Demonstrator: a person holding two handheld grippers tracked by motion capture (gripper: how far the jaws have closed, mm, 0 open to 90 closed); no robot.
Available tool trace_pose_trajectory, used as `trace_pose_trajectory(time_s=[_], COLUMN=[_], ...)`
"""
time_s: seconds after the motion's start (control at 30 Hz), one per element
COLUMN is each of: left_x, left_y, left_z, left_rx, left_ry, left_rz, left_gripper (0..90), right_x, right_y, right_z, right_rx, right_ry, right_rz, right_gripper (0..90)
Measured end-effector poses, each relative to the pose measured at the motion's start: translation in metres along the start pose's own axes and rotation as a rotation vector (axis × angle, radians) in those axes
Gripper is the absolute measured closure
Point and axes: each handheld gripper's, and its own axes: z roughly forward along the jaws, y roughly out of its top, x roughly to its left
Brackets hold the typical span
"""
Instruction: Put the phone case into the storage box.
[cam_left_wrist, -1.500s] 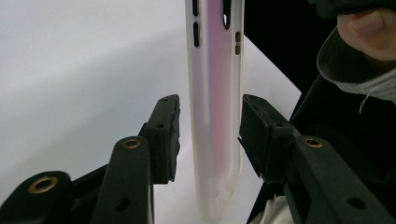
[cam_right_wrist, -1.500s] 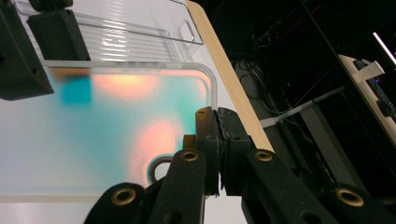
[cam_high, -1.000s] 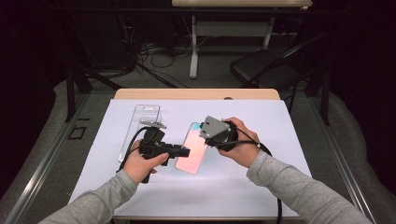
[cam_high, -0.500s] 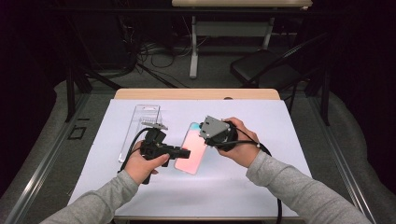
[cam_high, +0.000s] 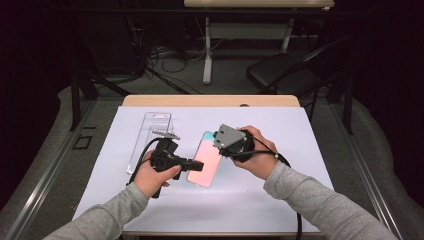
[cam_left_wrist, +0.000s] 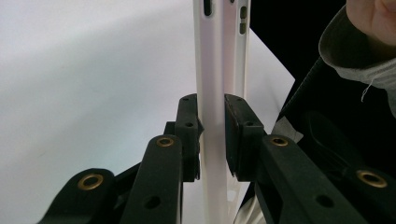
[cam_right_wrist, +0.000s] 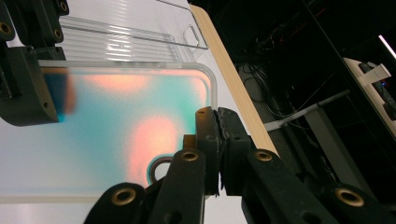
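Observation:
A phone case (cam_high: 202, 162) with a pink and teal back is held above the white sheet between both grippers. My left gripper (cam_high: 196, 165) grips its near left edge. In the left gripper view the case's pale edge (cam_left_wrist: 215, 70) stands upright between the pads of the left gripper (cam_left_wrist: 212, 121), whose jaws have just been closing and now touch both sides. My right gripper (cam_high: 216, 145), with its grey plate on top, is shut on the far right rim. In the right gripper view the right gripper (cam_right_wrist: 217, 121) pinches the translucent rim of the case (cam_right_wrist: 116, 116), and the left gripper's jaw (cam_right_wrist: 23, 88) shows at the case's other edge.
A clear plastic case (cam_high: 152, 132) lies on the white sheet (cam_high: 310, 150) to the left, also seen as the clear case (cam_right_wrist: 130, 35) behind the coloured one. The table's wooden far edge (cam_high: 210, 100) borders a dark floor with cables and a black chair (cam_high: 280, 70).

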Motion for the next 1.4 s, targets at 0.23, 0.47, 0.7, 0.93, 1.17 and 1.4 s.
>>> trace_pose_trajectory(time_s=[0.23, 0.47, 0.7, 0.93, 1.17, 1.4], left_x=[0.0007, 0.0026, 0.0046, 0.0051, 0.0063, 0.0071], left_y=[-0.0006, -0.0012, -0.0015, -0.0018, -0.0019, -0.0019], left_z=[-0.0005, -0.001, -0.0013, -0.0012, -0.001, -0.0009], left_rx=[-0.003, -0.009, -0.011, -0.011, -0.01, -0.007], left_ry=[-0.003, -0.014, -0.024, -0.036, -0.035, -0.035], left_rz=[-0.008, -0.021, -0.036, -0.058, -0.053, -0.054], left_gripper=[78.5, 79.8, 80.9, 81.3, 81.4, 81.5], right_x=[0.0002, 0.0004, 0.0003, 0.0004, 0.0005, 0.0007], right_y=[0.0, 0.0003, 0.0003, 0.0003, 0.0002, 0.0002], right_z=[0.0, 0.0002, 0.0006, 0.0006, 0.0011, 0.002], right_rx=[-0.001, -0.003, -0.002, 0.001, 0.002, 0.005], right_ry=[0.002, 0.003, 0.004, 0.005, 0.006, 0.008], right_rz=[0.0, -0.003, -0.003, -0.005, -0.005, -0.002], right_gripper=[88.4, 88.4, 88.4, 88.4, 88.4, 88.4])
